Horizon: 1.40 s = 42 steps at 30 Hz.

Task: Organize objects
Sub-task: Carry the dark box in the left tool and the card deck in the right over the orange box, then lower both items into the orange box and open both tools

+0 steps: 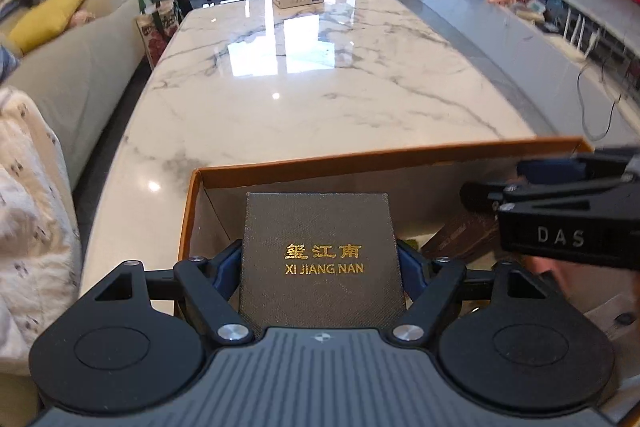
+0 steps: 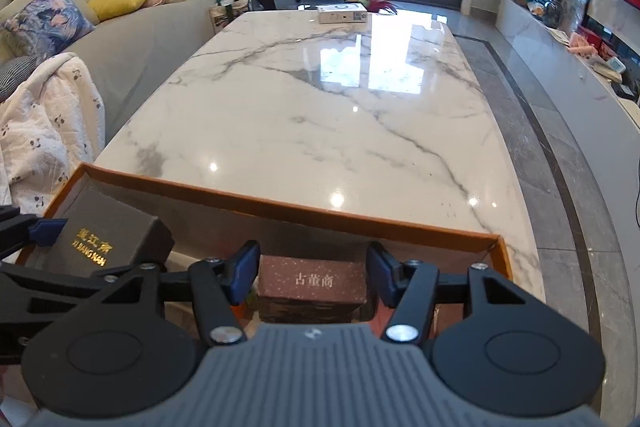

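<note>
An open carton with an orange rim (image 1: 360, 163) stands at the near end of the marble table (image 1: 320, 87). Over its left part my left gripper (image 1: 320, 253) is shut on a dark grey box (image 1: 320, 227) with gold "XI JIANG NAN" lettering, blue pads against both sides. In the right wrist view the same grey box (image 2: 100, 235) hangs tilted inside the carton rim (image 2: 280, 205). My right gripper (image 2: 313, 267) reaches into the carton's right part. Its blue pads sit against both ends of a brown box (image 2: 312, 283) with white characters. From the left wrist view the right gripper (image 1: 496, 183) comes in from the right.
A white carton (image 2: 343, 14) lies at the table's far end. A grey sofa (image 2: 132, 39) with cushions and a white blanket (image 2: 44, 123) runs along the left. A low white bench (image 1: 500, 27) and a TV line the right wall.
</note>
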{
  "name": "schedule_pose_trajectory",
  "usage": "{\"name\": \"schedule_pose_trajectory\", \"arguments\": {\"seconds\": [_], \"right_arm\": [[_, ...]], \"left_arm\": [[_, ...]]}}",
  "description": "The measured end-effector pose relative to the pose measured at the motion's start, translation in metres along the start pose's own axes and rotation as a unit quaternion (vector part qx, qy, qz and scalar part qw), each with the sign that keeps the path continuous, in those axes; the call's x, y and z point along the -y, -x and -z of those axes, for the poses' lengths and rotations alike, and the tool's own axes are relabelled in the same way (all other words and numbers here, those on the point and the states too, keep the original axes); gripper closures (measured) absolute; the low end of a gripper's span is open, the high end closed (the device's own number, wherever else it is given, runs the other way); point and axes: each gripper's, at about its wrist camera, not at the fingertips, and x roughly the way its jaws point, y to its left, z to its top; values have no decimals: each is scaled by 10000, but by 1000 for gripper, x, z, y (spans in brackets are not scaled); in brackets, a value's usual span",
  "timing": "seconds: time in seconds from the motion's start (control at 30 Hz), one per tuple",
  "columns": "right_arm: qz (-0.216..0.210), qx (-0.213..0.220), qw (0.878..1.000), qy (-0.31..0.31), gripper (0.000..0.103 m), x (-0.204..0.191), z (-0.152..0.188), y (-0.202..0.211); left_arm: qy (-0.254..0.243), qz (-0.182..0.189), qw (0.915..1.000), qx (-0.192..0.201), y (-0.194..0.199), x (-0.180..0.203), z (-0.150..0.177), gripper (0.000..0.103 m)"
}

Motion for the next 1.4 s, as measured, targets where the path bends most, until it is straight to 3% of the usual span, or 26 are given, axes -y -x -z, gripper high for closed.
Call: {"name": "schedule_pose_trajectory", "arguments": {"seconds": [0.2, 0.3, 0.37, 0.6, 0.97, 1.17, 1.4], "right_arm": [[-93, -71, 9999, -32, 42, -2, 1, -3], [-149, 167, 9997, -124, 41, 0, 0, 10], [-140, 345, 9992, -166, 38, 1, 0, 21], [32, 633, 9979, -118, 37, 4, 6, 44], [237, 559, 9980, -177, 37, 16, 26, 69], [300, 520, 9981, -141, 36, 18, 38, 83], [281, 458, 9984, -164, 35, 14, 49, 94]], "left_arm": [[-391, -335, 9986, -104, -8, 14, 1, 14], [-505, -465, 9974, -221, -13, 19, -1, 13], [-619, -340, 9969, -358, -16, 21, -2, 13], [-689, -458, 9958, -384, -17, 26, 2, 13], [-743, -356, 9962, -298, -8, 21, 8, 12], [-719, -227, 9971, 40, 10, 17, 10, 12], [-357, 97, 9992, 140, 27, 3, 7, 12]]}}
